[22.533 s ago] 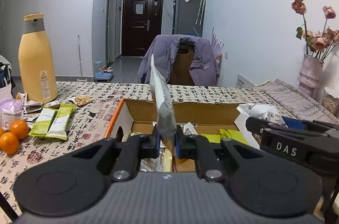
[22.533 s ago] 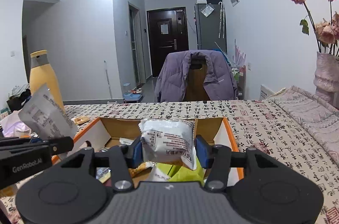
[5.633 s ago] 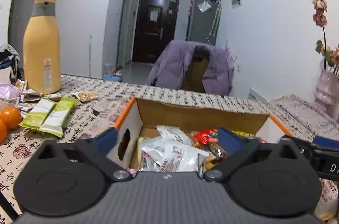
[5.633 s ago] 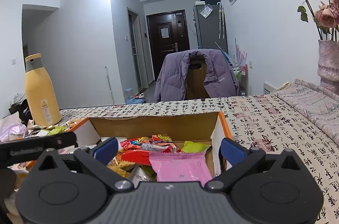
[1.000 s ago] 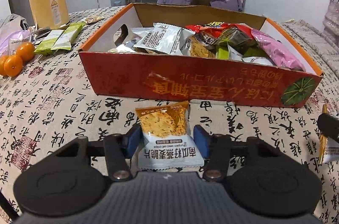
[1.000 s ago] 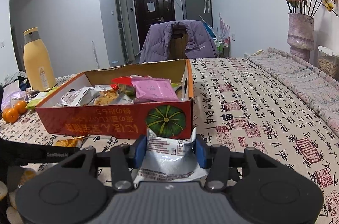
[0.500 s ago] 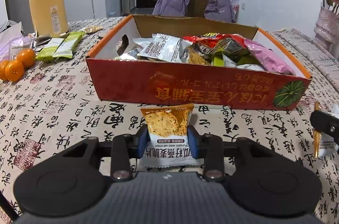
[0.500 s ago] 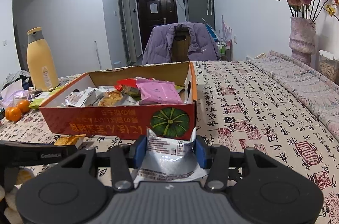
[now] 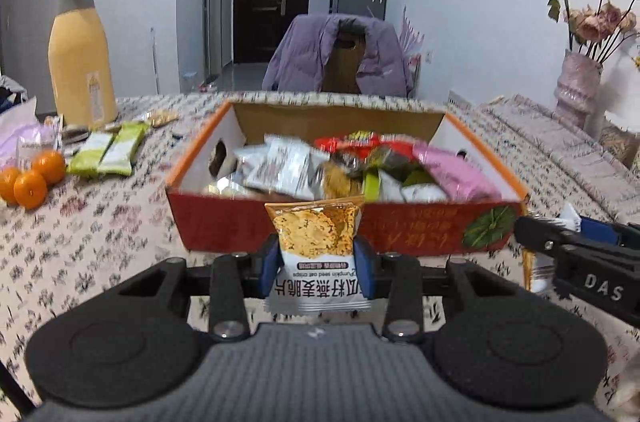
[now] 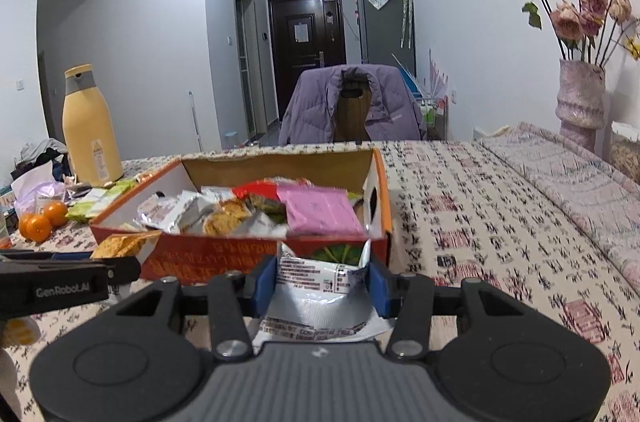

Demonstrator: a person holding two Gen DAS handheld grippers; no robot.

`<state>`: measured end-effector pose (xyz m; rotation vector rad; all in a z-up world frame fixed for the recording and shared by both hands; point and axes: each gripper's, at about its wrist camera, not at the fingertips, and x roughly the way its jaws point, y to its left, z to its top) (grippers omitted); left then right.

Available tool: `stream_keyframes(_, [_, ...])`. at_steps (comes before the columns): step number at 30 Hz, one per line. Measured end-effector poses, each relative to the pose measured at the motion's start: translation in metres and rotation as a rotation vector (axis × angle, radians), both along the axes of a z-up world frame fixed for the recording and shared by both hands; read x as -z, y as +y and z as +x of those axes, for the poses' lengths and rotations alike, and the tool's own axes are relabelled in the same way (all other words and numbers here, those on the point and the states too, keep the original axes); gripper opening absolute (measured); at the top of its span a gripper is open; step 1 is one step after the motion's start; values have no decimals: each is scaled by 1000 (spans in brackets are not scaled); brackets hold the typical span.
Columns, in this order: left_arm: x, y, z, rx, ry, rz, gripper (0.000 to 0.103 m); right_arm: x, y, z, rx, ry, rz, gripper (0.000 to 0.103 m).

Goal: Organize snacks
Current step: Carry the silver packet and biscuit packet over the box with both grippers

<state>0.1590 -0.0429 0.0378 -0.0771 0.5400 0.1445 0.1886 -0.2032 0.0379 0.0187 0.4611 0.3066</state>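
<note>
In the left wrist view the left gripper (image 9: 316, 264), just closed, pinches an upright orange crisp packet (image 9: 316, 242) at lower centre, the full snack box (image 9: 344, 222) lying straight ahead above it, while the right gripper (image 10: 323, 282) clamps a silver packet (image 10: 320, 286).

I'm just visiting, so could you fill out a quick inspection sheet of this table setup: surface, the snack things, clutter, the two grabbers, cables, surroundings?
Surface: table under a cloth printed with characters.
Job's things: orange box heaped with snack packets; two green packets lie outside it.
Clutter: tangerines, yellow bottle, vase of dried roses.
Grippers: left gripper fingers have just closed on a pumpkin seed crisps packet; right gripper shut on a silver packet.
Cables: nothing seen.
Surroundings: chair with purple jacket, dark door.
</note>
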Motion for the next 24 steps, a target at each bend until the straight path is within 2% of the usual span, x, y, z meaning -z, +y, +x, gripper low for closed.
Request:
stream_keyframes(9, [-25, 2, 21, -3, -70, 23, 39, -23, 17, 25, -9, -54, 3, 47])
stream_keyframes(15, [-35, 12, 45, -17, -98, 10, 39, -35, 31, 51, -19, -84, -7, 47])
stream_keyframes(24, [-33, 33, 90, -49, -98, -25, 39, -41, 55, 98, -21, -96, -31, 47])
